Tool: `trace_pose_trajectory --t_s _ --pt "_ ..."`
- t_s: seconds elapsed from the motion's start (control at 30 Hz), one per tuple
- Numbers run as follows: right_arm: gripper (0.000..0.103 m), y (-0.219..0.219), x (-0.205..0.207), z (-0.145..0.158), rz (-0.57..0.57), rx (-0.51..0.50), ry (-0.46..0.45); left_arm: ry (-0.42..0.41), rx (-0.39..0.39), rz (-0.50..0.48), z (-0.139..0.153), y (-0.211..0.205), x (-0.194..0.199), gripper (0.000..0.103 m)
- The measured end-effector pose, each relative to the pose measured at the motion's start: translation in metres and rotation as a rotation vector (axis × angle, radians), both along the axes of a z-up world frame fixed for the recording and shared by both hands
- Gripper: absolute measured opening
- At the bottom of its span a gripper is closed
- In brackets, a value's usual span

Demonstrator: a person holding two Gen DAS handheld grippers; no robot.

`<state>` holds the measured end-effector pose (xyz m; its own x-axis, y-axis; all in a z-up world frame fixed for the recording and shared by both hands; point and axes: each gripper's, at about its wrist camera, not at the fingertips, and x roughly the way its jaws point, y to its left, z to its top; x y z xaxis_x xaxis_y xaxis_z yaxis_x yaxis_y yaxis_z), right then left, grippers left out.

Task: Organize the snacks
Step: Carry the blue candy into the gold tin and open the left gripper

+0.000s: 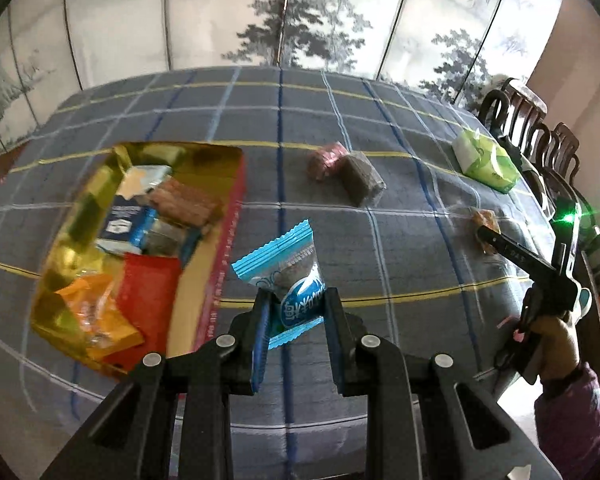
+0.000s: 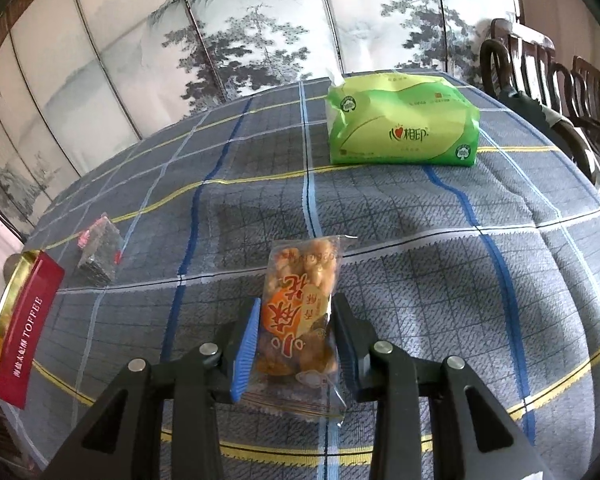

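My left gripper (image 1: 296,308) is shut on a blue snack packet (image 1: 288,280) and holds it above the tablecloth, just right of the red and gold toffee box (image 1: 224,264), which holds several snacks. My right gripper (image 2: 296,316) is open around an orange fried-snack packet (image 2: 300,312) that lies on the cloth; the pads stand beside it on both sides. In the left wrist view the right gripper (image 1: 488,240) shows at the far right by that orange packet (image 1: 485,217). A pink packet (image 1: 326,160) and a dark packet (image 1: 360,178) lie mid-table.
A green tissue pack (image 2: 404,124) lies at the far right of the table, also in the left wrist view (image 1: 486,160). The toffee box (image 2: 24,328) sits at the left edge in the right wrist view. Dark wooden chairs (image 2: 548,76) stand at the right. A painted folding screen (image 1: 300,12) stands behind.
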<state>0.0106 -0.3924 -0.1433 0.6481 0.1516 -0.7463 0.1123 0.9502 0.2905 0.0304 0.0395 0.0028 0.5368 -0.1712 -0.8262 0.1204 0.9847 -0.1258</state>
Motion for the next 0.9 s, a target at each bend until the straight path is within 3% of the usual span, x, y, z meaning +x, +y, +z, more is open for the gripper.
trace_pose_trajectory --t_s 0.27,0.5,0.67,0.9 --pt "0.035 0.001 0.000 0.000 0.001 -0.024 0.004 -0.079 0.057 0.021 0.010 0.021 -0.016 0.022" --pt "0.036 0.001 0.000 0.000 0.002 -0.040 0.007 -0.071 0.028 0.094 0.008 0.064 -0.017 0.022" --pt "0.036 0.001 -0.001 0.001 0.003 -0.048 0.007 -0.069 0.054 0.157 0.004 0.101 -0.014 0.022" --pt "0.036 0.002 -0.001 0.001 0.003 -0.054 0.008 -0.089 0.090 0.147 0.004 0.116 -0.001 0.022"
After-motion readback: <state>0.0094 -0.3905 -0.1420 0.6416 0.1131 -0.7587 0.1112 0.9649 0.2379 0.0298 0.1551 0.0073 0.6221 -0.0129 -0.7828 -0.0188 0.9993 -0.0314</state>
